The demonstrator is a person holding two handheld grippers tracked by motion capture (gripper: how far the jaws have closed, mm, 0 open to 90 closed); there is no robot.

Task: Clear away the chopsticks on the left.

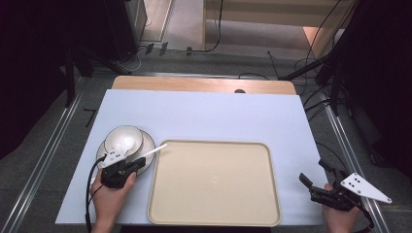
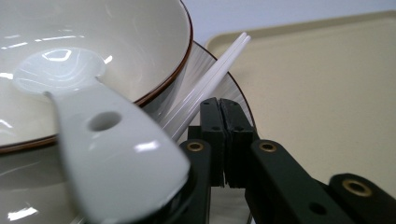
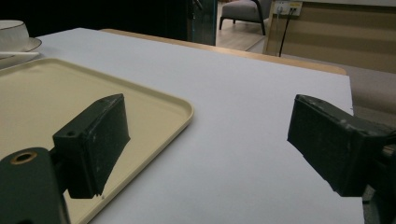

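Gripping now: left claw [image 1: 137, 164] has its jaws pressed together on the near end of the white chopsticks [image 1: 154, 150]; in the left gripper view the chopsticks [image 2: 205, 88] run from the shut pads up toward one o'clock.
Idle side: right claw [image 1: 316, 187] hangs at five o'clock of the desk [image 1: 204, 116], jaws spread wide with nothing between them; the right gripper view shows the claw [image 3: 205, 144] over bare desk [image 3: 243, 116] just beside the tray [image 3: 184, 114].
Resting place of the chopsticks: across the rim of the plate [image 1: 147, 145] at eight o'clock, tips reaching toward the near-left corner of the beige tray [image 1: 214, 213].
Neighbours: bowl [image 1: 124, 140] sits on the plate, with a white spoon [image 2: 112, 149] lying in the bowl [image 2: 140, 42], its handle close beside the jaws.
Step in hand, as I judge it: lifting the chopsticks off the plate and over to the tray.
Doing it well: keep the squeeze firm, since two thin smooth sticks can scissor or slip; rise straight before swinging toward three o'clock, so the spoon handle and bowl rim are not knocked.
Setting down: lower until both sticks lie flat on the tray, then open.
Far edge: bare wood strip [image 1: 204, 85] at twelve o'clock.
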